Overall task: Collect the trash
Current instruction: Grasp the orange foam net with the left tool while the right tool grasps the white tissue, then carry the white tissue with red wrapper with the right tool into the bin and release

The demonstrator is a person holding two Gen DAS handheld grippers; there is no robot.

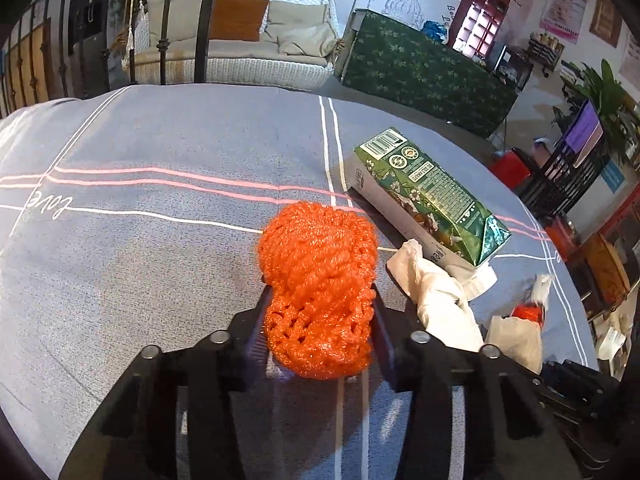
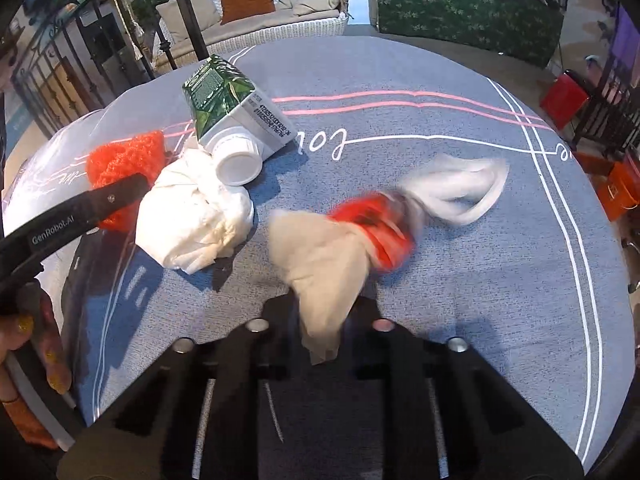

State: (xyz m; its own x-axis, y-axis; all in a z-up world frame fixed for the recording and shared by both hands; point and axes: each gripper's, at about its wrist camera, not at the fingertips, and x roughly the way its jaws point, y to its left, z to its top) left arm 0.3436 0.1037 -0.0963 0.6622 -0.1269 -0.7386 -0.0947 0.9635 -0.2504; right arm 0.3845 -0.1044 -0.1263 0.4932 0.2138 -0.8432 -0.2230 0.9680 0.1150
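My left gripper [image 1: 318, 298] is shut on an orange foam fruit net [image 1: 320, 280], held just above the grey tablecloth [image 1: 140, 240]; the net also shows in the right wrist view [image 2: 124, 156]. A green carton [image 1: 424, 196] with a white cap lies on its side to its right, with a crumpled white tissue [image 1: 436, 292] against it. My right gripper [image 2: 324, 308] is shut on a beige tissue [image 2: 320, 264], blurred. A red-and-white wrapper [image 2: 376, 224] lies blurred just beyond it. The carton [image 2: 228, 100] and the white tissue [image 2: 196, 216] lie to the left.
The round table's edge [image 2: 592, 280] curves close on the right. A clear plastic bag [image 2: 60, 152] lies at the left by the left gripper's arm [image 2: 80, 208]. A wicker sofa [image 1: 240, 40] and a green-draped counter [image 1: 424, 68] stand beyond the table.
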